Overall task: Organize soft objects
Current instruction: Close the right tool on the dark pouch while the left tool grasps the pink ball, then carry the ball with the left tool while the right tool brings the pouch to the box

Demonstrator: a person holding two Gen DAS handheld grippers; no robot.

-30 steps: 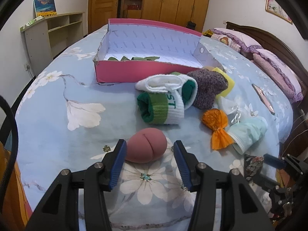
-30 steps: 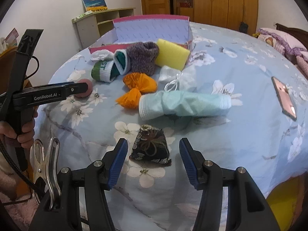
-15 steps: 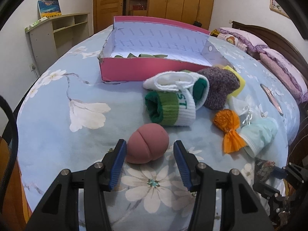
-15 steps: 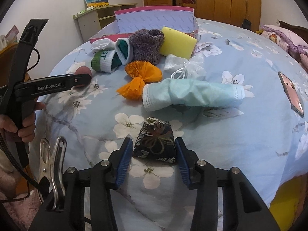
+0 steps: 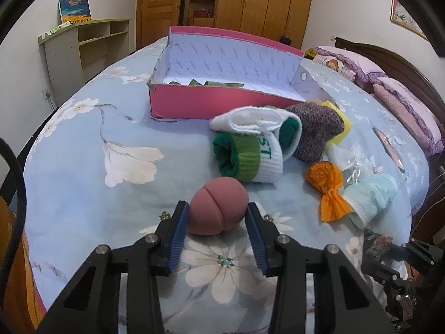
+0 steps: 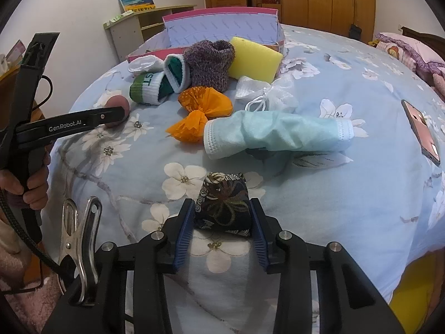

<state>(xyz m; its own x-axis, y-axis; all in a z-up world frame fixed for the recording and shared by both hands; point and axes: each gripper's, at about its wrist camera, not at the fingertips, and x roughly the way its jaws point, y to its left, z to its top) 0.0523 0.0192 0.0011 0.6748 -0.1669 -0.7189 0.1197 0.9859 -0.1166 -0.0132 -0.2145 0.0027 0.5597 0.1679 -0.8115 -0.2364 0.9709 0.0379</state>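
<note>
Grasping is under way on both sides at once. The left hand-held gripper (image 5: 217, 217) is narrowed around a pink squishy ball (image 5: 218, 206) lying on the bed (image 5: 83, 194) near its foot edge, with a blue pad against each flank of the ball. The right hand-held gripper (image 6: 222, 220) is likewise narrowed onto a dark patterned pouch (image 6: 222, 203) close to the same edge, both pads touching its sides. Neither object appears to be lifted off the bedcover yet.

The pink box (image 5: 194, 103), open-topped and set toward the middle of the bed, is judged to be the destination. Between it and the two held objects a cluster is spread: rolled green-and-white socks (image 5: 250, 153), a grey knitted sock (image 5: 314, 130), a yellow sponge (image 6: 256, 58), an orange wrapped bundle (image 6: 203, 111), a white mesh bag (image 6: 264, 94) and a pale blue face mask (image 6: 278, 135).

For the step to be done well, only light pressure should be added, since both objects will deform and a hard squeeze could make the ball pop forward out of the pads. Each should be raised straight up until clear of the bedcover, then carried above the sock pile rather than through it, so nothing is dragged along. Release is best made low inside the box walls, one side at a time.
</note>
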